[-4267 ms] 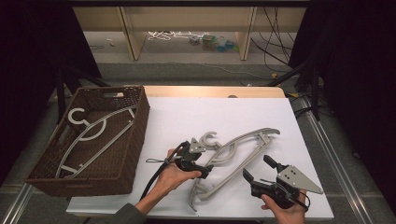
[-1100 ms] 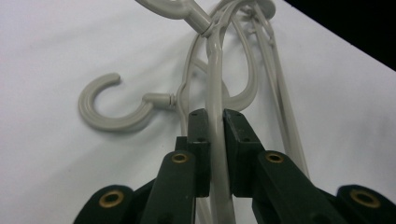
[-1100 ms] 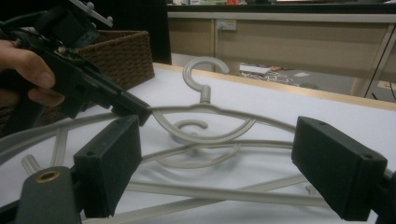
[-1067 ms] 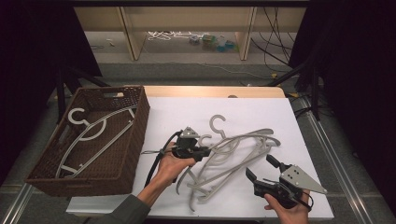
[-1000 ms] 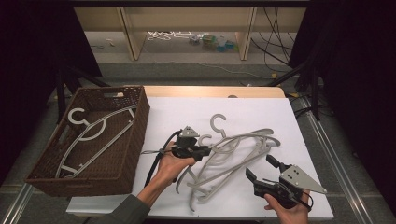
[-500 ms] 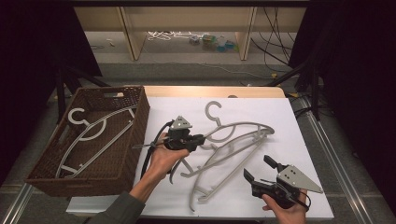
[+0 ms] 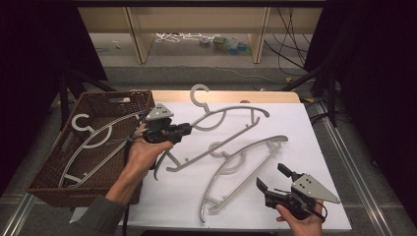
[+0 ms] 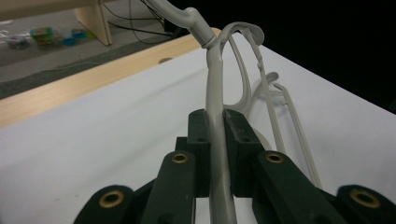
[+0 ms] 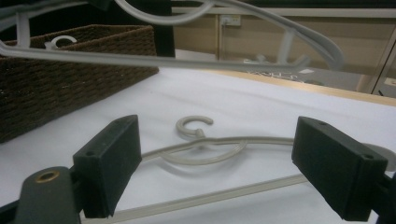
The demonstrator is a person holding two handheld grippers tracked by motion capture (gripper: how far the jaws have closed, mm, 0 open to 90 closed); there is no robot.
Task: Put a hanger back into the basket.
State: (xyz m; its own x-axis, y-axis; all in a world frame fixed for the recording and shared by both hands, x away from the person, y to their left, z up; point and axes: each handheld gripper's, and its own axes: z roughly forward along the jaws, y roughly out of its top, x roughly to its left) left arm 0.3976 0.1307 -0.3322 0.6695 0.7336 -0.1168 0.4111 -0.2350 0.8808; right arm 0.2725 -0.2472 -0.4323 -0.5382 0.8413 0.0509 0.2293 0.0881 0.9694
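My left gripper (image 7: pixel 183 131) is shut on the shoulder of a grey plastic hanger (image 7: pixel 231 129) and holds it up off the white table (image 7: pixel 295 123), hook toward the far edge. In the left gripper view the hanger's arm (image 8: pixel 216 140) runs between the pressed pads (image 8: pixel 198 140). A second grey hanger (image 7: pixel 241 167) lies flat on the table, its hook (image 9: pixel 194 126) seen ahead in the right gripper view. My right gripper (image 7: pixel 273 178) hovers open near the table's front right, close to that hanger's lower end, nothing between its jaws.
A brown wicker basket (image 7: pixel 44 184) stands at the table's left and holds a pale hanger (image 7: pixel 93 140). A wooden strip (image 7: pixel 231 96) edges the table's far side. Beyond it, shelves and cables lie on the floor.
My left gripper has lifted one hanger off the other and carried it up and leftward toward the basket. The second hanger stays on the table. The right gripper has barely moved.
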